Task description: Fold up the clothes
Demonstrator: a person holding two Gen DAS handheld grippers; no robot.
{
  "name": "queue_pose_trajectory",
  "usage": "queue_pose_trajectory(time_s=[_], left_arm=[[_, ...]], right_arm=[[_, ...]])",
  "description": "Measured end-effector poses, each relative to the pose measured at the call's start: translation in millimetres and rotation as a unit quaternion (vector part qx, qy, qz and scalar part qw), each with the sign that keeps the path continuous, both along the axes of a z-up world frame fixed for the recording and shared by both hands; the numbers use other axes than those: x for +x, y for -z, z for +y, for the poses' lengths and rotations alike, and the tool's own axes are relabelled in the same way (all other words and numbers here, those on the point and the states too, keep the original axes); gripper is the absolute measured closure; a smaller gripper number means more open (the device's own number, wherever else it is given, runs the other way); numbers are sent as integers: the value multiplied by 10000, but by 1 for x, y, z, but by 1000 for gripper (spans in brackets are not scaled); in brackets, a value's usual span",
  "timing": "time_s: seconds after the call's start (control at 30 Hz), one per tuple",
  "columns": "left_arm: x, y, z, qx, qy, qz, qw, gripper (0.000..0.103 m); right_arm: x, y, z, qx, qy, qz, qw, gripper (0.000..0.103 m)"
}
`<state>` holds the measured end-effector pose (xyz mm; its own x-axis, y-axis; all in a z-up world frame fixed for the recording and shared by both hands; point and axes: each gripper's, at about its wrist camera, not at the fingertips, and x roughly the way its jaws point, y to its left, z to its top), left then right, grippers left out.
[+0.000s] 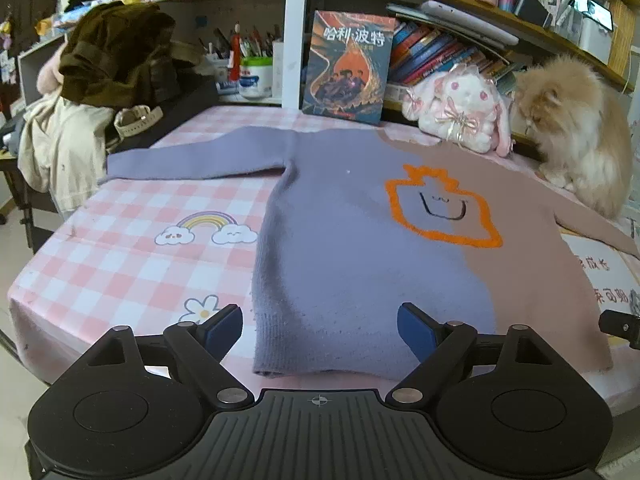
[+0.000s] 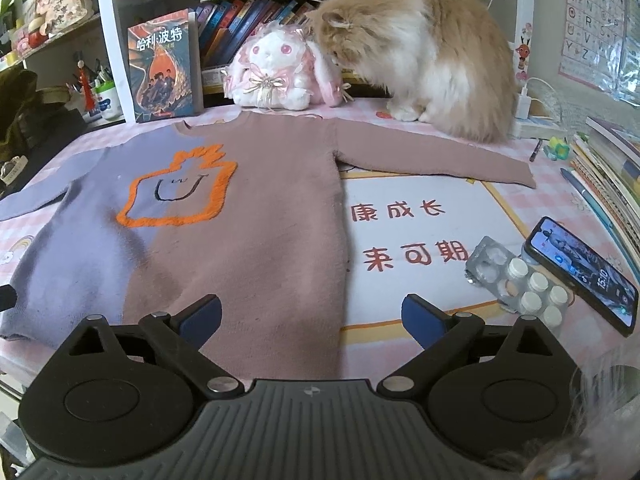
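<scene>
A sweater [image 1: 352, 240], half lilac and half dusty pink with an orange outline motif, lies flat and spread out on the pink checked tablecloth [image 1: 120, 248], both sleeves stretched sideways. My left gripper [image 1: 320, 332] is open and empty, hovering just above the lilac hem. My right gripper [image 2: 312, 320] is open and empty above the pink hem of the sweater [image 2: 248, 232]. The pink sleeve [image 2: 440, 160] reaches toward the right; the lilac sleeve [image 1: 192, 160] reaches left.
A fluffy cat [image 2: 432, 52] sits at the table's back right by the pink sleeve. A plush rabbit [image 2: 276, 76] and a book [image 2: 164, 64] stand behind the collar. A phone [image 2: 580, 272], pill blister [image 2: 520, 280] and stacked books [image 2: 608, 168] lie right. Clothes [image 1: 112, 60] pile left.
</scene>
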<state>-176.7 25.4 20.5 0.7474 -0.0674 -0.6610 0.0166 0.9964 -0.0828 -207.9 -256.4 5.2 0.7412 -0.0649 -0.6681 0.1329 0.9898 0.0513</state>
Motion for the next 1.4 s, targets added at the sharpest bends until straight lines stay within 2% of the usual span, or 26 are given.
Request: queue_pose_trajectory(time_s=[0.43,0.67,0.83,1.03,1.2,1.4], left_arm=[[39,4,49,-73,1078,132,9941,16],[63,8,86,-106,1203,161,9926,16],[78,10,116,-206,1001,107,9947,16],[98,14,161,-436,383,25,9983,16],[124,20,200,-696,-162,-8,9974,19],[156,24,228,-740,-655,-198,9949,22]], right_arm=[[10,-4,62,-136,590,89,9981,6],[21,-5,107,-197,794,78,9966,6],[31,-5,133,-266,863,91,9959,6],[39,-4,154,-340,850,181,9956,6],[42,-2,164,-408,850,252,9952,6],[46,-4,165,-509,929,278,9940,6]])
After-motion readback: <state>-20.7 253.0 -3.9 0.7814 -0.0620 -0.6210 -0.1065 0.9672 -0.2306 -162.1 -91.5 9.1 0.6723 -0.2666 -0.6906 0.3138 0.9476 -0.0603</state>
